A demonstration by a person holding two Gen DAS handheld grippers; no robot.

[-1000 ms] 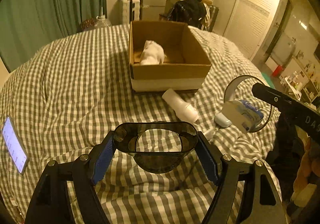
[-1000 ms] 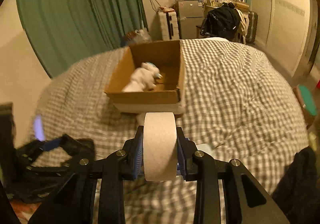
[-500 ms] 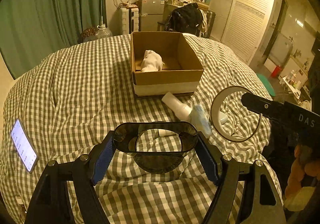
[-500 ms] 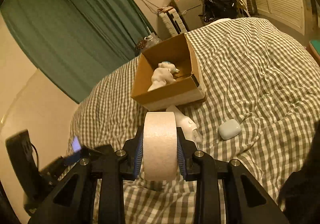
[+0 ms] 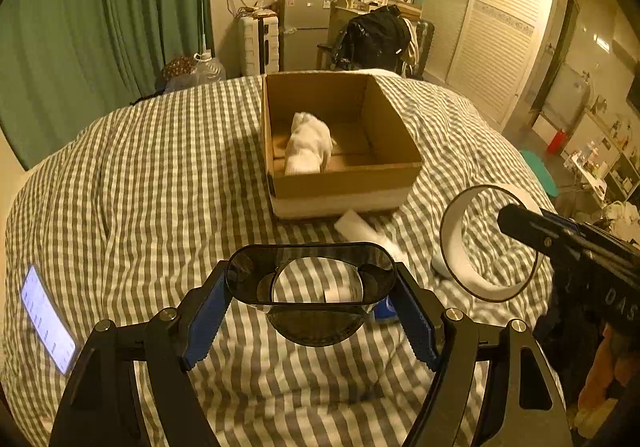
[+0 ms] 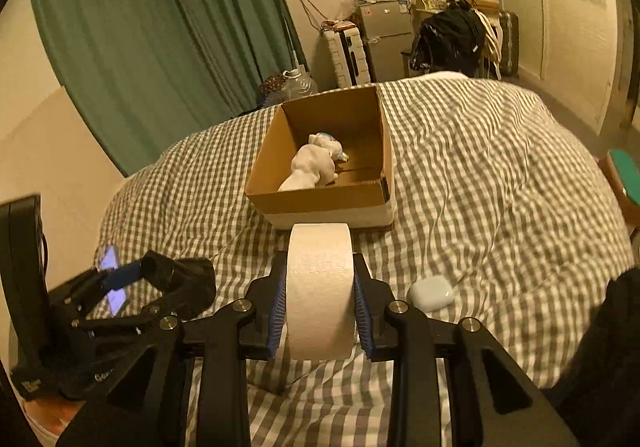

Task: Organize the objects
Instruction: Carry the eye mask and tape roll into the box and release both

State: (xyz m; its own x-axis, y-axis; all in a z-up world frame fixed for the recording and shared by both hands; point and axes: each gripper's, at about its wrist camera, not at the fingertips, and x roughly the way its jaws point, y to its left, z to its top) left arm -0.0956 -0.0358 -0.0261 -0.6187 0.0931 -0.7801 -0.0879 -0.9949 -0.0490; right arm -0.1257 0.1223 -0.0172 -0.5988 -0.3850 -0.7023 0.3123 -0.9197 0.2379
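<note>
My left gripper (image 5: 312, 291) is shut on a dark see-through oval cup (image 5: 316, 327), its blue pads pressing the cup's two ends just above the checked bedcover. My right gripper (image 6: 320, 287) is shut on a roll of cream masking tape (image 6: 320, 279), held upright. The left wrist view shows the tape (image 5: 456, 259) as a ring to the right. An open cardboard box (image 5: 348, 183) stands on the bed beyond both grippers, with a white cloth bundle (image 5: 308, 145) inside. The right wrist view shows the box (image 6: 320, 203) straight ahead and my left gripper (image 6: 160, 287) at lower left.
A white tube (image 5: 360, 231) lies in front of the box. A white earbud case (image 6: 430, 293) sits on the cover to the right of the tape. A blue-labelled packet (image 5: 386, 309) lies under the cup's right end. A lit phone (image 5: 46, 319) rests at the bed's left edge.
A blue-and-white packet seen by the tape roll a second ago now lies beside my left fingers. The tape ring has shifted slightly. Both grips are unchanged.
</note>
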